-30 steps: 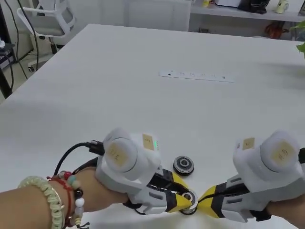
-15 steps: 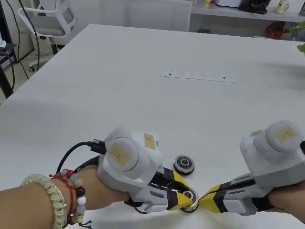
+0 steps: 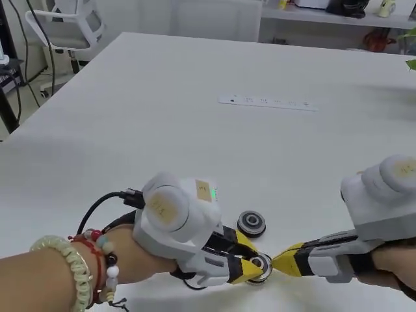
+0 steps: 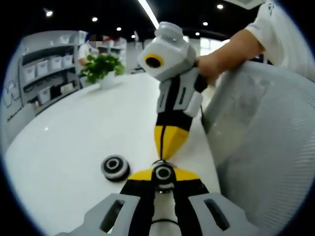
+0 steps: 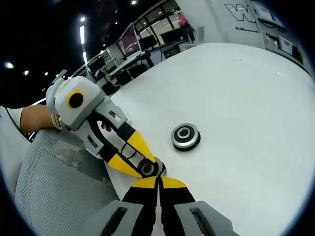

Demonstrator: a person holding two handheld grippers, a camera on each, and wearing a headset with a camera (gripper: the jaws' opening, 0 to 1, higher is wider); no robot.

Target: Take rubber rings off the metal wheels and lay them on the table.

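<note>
Two metal wheels lie by the near edge of the table [image 3: 162, 117], with open surface beyond up to a power strip [image 3: 268, 102]. Fingers of the left gripper [image 4: 163, 179] clamp the first wheel [image 3: 260, 264]; those of the right gripper [image 5: 158, 181] are pressed together, tips at its rim. The second wheel [image 3: 251, 223] lies free just beside.

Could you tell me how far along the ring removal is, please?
Nothing looks finished yet: the loose wheel on the table has its black ring on. In hand: the left gripper clamps a second wheel, and the right gripper, jaws closed, has its tips at its rim; whether it pinches the ring I cannot tell. Left: pull that ring off, lay it down, then strip the loose wheel.
</note>
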